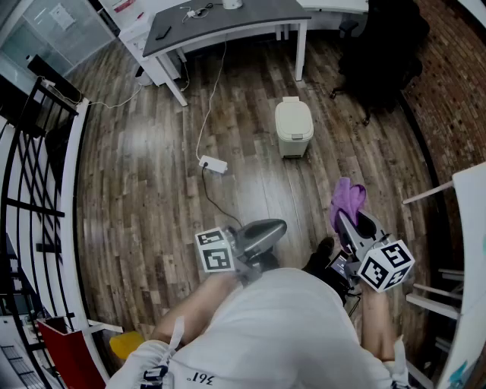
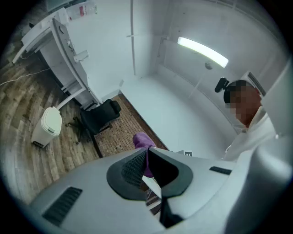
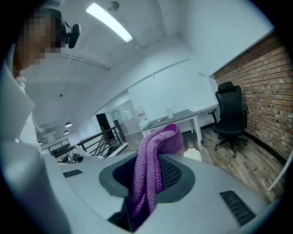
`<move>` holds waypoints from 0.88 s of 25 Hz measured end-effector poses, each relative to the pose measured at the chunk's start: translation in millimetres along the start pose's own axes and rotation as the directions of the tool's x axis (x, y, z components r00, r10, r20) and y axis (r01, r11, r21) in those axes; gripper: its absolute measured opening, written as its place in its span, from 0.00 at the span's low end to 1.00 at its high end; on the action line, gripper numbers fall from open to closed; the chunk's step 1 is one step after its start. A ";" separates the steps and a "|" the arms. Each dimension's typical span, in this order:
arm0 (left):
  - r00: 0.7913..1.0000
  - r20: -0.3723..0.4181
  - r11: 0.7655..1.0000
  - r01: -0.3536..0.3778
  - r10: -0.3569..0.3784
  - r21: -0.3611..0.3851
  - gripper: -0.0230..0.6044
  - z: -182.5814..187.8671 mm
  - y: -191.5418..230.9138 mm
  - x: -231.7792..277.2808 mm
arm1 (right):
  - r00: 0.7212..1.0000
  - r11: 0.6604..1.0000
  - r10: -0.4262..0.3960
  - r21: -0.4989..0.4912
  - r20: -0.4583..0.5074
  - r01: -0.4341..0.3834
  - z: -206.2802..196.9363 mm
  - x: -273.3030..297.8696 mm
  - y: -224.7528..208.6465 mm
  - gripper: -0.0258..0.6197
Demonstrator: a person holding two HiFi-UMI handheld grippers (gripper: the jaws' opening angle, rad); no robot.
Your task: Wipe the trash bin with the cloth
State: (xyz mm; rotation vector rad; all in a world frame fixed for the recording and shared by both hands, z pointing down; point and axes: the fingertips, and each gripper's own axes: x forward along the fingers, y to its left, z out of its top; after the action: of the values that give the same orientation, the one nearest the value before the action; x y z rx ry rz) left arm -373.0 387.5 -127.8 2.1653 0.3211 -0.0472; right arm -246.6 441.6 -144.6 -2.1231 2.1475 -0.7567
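A cream pedal trash bin (image 1: 294, 128) stands on the wooden floor, well ahead of me and apart from both grippers. My right gripper (image 1: 351, 219) is held at waist height and is shut on a purple cloth (image 1: 346, 197), which sticks up past its tips. In the right gripper view the cloth (image 3: 153, 164) fills the gap between the jaws, and the bin's lid (image 3: 194, 154) peeks out behind it. My left gripper (image 1: 275, 227) points right with its jaws together and nothing in them. The left gripper view shows the bin (image 2: 47, 125) at far left and the cloth (image 2: 143, 139) beyond the jaws.
A grey desk (image 1: 228, 23) stands beyond the bin. A white power strip (image 1: 213, 164) and its cable lie on the floor to the bin's left. A black office chair (image 1: 380, 53) is at the back right by a brick wall. A black railing (image 1: 45, 152) runs along the left.
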 end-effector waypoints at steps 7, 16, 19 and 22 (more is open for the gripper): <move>0.999 0.025 0.999 -0.034 0.034 0.018 0.06 1.3 4.1 -10.2 | 1.000 1.000 -0.004 -0.006 0.004 0.004 -6.6 -4.0 -0.7 0.19; 0.997 0.044 0.997 -0.069 0.067 0.036 0.06 7.1 3.4 -19.4 | 0.999 0.998 -0.037 0.043 0.019 0.036 -7.4 -4.7 -6.4 0.18; 0.995 0.056 0.996 -0.082 0.080 0.046 0.06 9.0 4.0 -23.8 | 0.999 0.998 -0.038 0.049 0.038 0.036 -4.4 -6.7 -9.7 0.18; 0.993 0.075 0.993 -0.100 0.096 0.060 0.06 14.3 7.2 -30.4 | 0.998 0.998 0.004 0.067 0.061 -0.008 2.2 -9.7 -7.9 0.18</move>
State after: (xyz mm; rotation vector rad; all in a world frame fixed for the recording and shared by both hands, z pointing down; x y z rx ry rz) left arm -399.4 365.6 -125.7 2.2332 0.1738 -0.0808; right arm -237.8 450.6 -146.7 -2.0785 2.0675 -0.7429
